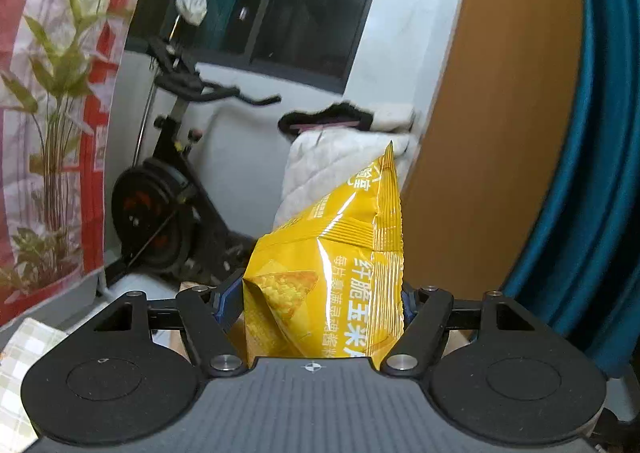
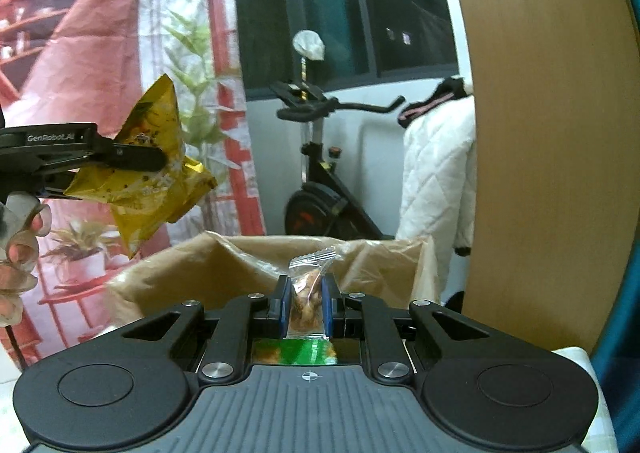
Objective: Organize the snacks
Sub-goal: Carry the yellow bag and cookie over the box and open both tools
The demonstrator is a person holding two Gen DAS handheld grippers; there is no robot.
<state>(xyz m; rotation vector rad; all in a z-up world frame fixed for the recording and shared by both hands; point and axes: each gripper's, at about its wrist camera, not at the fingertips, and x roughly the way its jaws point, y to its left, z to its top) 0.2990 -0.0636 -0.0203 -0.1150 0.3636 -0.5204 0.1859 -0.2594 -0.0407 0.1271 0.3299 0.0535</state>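
Exercise bike (image 2: 320,173) behind, left gripper (image 1: 320,301) clamps the yellow chip bag (image 1: 332,273), right gripper (image 2: 306,305) pinches a clear snack packet (image 2: 306,289); carry both squarely over the lined box (image 2: 360,265) just ahead before letting go.

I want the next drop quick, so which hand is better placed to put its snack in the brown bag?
Probably right: its claw holds the small packet directly before the bag's opening.

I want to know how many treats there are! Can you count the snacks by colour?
Big yellow crinkly foil chip bag, in the left claw: 1
Small clear plastic snack packet, in the right claw: 1
Green packet, partly hidden: 1
Total: 3
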